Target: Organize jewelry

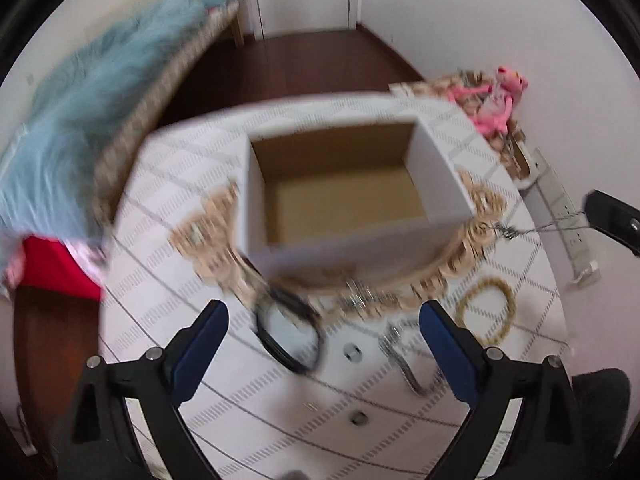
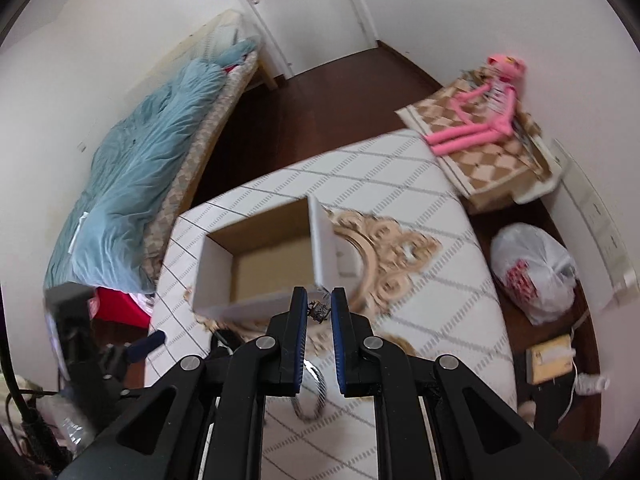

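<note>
1 chain (image 2: pixel 320 312) hung pinched in my right gripper (image 2: pixel 319 310), just outside the box's (image 2: pixel 256 304) near right corner; my left gripper (image 1: pixel 323 322) gaped empty over the table's (image 1: pixel 460 412) near edge.

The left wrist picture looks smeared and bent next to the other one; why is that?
Left wrist view: motion blur smears the white box, the black bracelet and the blue bedding; only the left tool looks crisp. Right wrist view: sharper, mildly blurred on the table. Both: the fisheye lens curves straight edges and darkens the corners.
</note>
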{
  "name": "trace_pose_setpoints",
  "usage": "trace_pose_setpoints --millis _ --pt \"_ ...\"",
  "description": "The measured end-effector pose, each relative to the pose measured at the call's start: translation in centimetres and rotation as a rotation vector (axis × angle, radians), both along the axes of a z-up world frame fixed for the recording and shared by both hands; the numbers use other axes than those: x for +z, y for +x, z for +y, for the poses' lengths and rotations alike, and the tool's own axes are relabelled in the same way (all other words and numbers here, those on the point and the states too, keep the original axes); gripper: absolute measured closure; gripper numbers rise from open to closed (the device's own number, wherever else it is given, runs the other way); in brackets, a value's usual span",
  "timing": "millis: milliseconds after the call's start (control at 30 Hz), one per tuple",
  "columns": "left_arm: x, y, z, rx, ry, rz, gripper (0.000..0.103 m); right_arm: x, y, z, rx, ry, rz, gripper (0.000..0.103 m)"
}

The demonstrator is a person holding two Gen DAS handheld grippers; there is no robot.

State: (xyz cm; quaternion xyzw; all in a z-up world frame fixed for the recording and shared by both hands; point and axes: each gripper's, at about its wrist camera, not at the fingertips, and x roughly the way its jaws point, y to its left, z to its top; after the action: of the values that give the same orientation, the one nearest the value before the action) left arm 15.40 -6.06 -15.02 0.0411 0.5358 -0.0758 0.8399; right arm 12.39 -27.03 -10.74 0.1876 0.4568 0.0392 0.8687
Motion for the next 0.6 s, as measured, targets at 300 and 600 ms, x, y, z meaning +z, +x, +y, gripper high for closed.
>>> trace_pose_setpoints --millis 300,600 --pt "-3.7 -3.7 -4.2 -0.093 -0.090 0.148 0.006 -5.2 -4.9 -2.6 -0.112 -0.036 0.094 0.091" --pt "-6.5 -5.7 -7.9 -0.257 0.074 0.140 0.062 -8.1 -6.3 -4.3 -0.153 -0.040 0.159 0.091"
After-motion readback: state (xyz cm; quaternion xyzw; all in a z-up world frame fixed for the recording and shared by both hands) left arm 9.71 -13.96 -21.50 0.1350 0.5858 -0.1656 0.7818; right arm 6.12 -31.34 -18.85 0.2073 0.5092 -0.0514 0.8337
